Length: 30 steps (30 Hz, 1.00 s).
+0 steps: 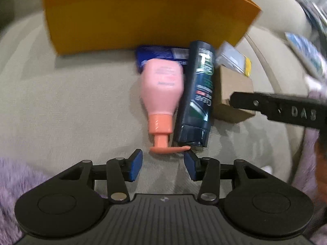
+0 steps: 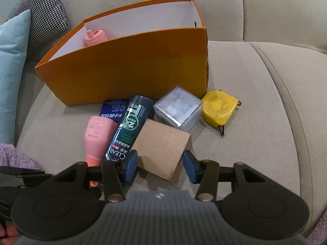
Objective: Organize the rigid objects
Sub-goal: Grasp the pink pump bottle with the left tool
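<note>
**Both grippers parked at the near edge of a pile waiting for the box**

Nearest in the left wrist view, the left gripper (image 1: 163,164) has its jaws apart with nothing between them; the pink bottle's spout tip lies just beyond the pads at 12 o'clock, a likely first handhold since it sticks out towards the hand

In the right wrist view, the right gripper (image 2: 157,166) also stands apart, straddling the near corner of the brown block (image 2: 163,149) without pressing on it, as far as the frame shows; that corner is the one part free of its neighbours

The pile lies on a sofa cushion (image 2: 255,132). The pink bottle (image 2: 98,137) at 10 o'clock and the dark bottle (image 2: 127,127) at 11 lie flat and touching side by side, spout and cap towards the grippers, so they cannot roll far. A blue pack (image 2: 113,108) is tucked under their far ends. Past the block, a clear cube (image 2: 177,108) sits at 12 to 1 o'clock, a yellow tape measure (image 2: 219,107) at 1, just beside it

Farthest, the orange box (image 2: 130,61) stands open at 11 to 12 o'clock, close behind the pile, so each carry should be short. One pink item (image 2: 95,37) already shows inside; the rest is still to go in
</note>
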### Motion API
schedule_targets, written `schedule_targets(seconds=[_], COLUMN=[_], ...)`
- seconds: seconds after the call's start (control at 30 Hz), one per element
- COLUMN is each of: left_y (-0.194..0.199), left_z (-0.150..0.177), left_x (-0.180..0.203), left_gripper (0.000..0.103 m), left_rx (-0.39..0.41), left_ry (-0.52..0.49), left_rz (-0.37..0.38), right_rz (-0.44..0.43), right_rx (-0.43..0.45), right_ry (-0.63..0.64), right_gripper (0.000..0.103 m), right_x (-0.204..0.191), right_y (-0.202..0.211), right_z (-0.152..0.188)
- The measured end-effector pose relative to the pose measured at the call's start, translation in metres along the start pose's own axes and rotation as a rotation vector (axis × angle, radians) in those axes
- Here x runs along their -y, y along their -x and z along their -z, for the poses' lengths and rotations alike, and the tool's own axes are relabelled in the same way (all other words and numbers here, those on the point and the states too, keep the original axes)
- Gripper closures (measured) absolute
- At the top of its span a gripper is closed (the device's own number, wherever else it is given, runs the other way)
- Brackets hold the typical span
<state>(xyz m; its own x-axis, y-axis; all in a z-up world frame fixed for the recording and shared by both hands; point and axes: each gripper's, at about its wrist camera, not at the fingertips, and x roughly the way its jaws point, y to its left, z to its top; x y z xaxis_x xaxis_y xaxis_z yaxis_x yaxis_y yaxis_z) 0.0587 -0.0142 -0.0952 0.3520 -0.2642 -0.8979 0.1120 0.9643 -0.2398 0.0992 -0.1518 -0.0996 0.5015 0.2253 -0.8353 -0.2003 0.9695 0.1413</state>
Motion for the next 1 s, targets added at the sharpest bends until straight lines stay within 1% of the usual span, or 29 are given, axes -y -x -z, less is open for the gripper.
schedule_targets(seconds=[0.03,0.1,0.17,0.2,0.3,0.43,0.57,0.67,0.77,1.0], left_y=[-0.001,-0.004,-0.005,-0.004,0.007,0.029,0.043,0.055,0.063,0.053], left_z=[0.001,0.001,0.003,0.003,0.004,0.001,-0.006,-0.013,-0.025,-0.049], left_x=[0.006,0.015,0.02,0.022,0.021,0.015,0.014,0.013,0.009,0.006], left_gripper=[0.049,0.05,0.057,0.064,0.067,0.069,0.07,0.07,0.071,0.072], left_rx=[0.013,0.025,0.038,0.042,0.075,0.149,0.213,0.25,0.278,0.307], left_ry=[-0.034,-0.083,-0.116,-0.12,-0.131,-0.111,-0.092,-0.049,-0.005,0.013], left_rz=[-0.016,-0.04,-0.051,-0.044,-0.061,-0.054,-0.066,-0.062,-0.047,-0.058], right_rz=[-0.001,-0.001,0.003,0.003,0.006,0.012,0.014,0.017,0.02,0.028], right_rx=[-0.001,-0.003,-0.002,-0.002,-0.002,0.0,0.003,0.009,0.012,0.018], right_ry=[-0.001,0.003,0.013,0.016,0.021,0.024,0.035,0.04,0.042,0.04], right_gripper=[0.052,0.051,0.051,0.051,0.051,0.051,0.051,0.051,0.051,0.051], right_x=[0.0,0.0,-0.002,-0.002,-0.003,-0.004,-0.006,-0.007,-0.008,-0.009], right_y=[-0.001,-0.002,-0.002,-0.002,-0.003,-0.003,-0.002,0.0,0.0,0.002], right_z=[0.0,0.0,-0.001,-0.001,-0.001,-0.001,-0.001,-0.001,-0.001,-0.001])
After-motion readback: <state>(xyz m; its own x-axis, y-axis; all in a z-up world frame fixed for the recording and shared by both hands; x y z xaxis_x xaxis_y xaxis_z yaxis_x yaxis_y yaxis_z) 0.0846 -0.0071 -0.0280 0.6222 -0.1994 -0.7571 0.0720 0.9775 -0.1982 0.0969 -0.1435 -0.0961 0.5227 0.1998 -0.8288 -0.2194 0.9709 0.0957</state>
